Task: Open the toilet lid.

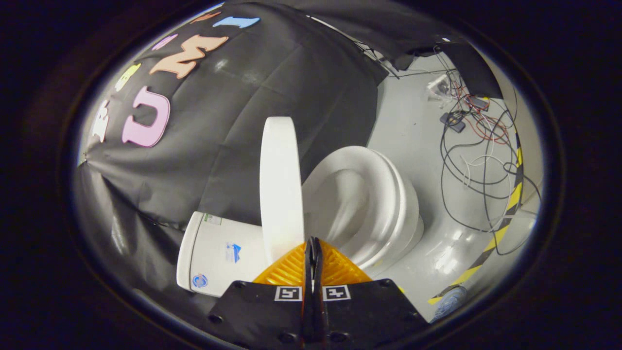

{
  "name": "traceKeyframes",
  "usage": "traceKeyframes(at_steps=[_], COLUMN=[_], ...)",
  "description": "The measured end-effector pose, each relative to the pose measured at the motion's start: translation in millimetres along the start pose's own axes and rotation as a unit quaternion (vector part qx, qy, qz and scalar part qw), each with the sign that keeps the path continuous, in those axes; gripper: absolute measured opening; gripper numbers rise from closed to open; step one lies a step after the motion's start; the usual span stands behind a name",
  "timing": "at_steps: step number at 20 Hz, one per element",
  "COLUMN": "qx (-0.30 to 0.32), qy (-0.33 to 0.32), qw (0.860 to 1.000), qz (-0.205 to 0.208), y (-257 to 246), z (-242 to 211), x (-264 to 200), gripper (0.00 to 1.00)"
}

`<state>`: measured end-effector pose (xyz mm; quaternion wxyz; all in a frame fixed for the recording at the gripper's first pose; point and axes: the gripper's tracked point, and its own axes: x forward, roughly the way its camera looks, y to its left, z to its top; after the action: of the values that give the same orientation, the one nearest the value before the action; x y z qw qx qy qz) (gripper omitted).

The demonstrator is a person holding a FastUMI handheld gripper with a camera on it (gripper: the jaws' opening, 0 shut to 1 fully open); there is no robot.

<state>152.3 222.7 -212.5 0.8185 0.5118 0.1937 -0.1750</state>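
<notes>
The white toilet lid [282,184] is raised and seen edge-on, standing apart from the seat and bowl [362,204]. The white tank [214,253] lies behind the lid, against the black cloth wall. My gripper [313,245] is shut, its two orange fingers [289,270] pressed together with only a thin dark slit and nothing between them. The fingertips sit right at the lid's near end, with the lid just ahead of the left finger and the bowl's opening ahead of the right one. I cannot tell whether the left finger touches the lid.
Grey glossy floor [418,146] stretches beyond the bowl. A tangle of black, red and white cables [478,146] lies on it, with a yellow-and-black tape strip [505,218] past them. The black cloth wall [233,121] stands behind the tank.
</notes>
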Motion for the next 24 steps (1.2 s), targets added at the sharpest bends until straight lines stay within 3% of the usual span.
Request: traceKeyframes(at_steps=[9, 19, 24], qx=[-0.035, -0.131, -0.171], qy=[-0.052, -0.075, -0.096], qw=[0.998, 0.988, 0.981], qz=[-0.002, -0.02, -0.009], y=[40.1, 91.3, 121.4], z=[3.0, -1.6, -9.4], x=[-12.1, -24.3, -27.8], gripper=[0.01, 0.01, 0.01])
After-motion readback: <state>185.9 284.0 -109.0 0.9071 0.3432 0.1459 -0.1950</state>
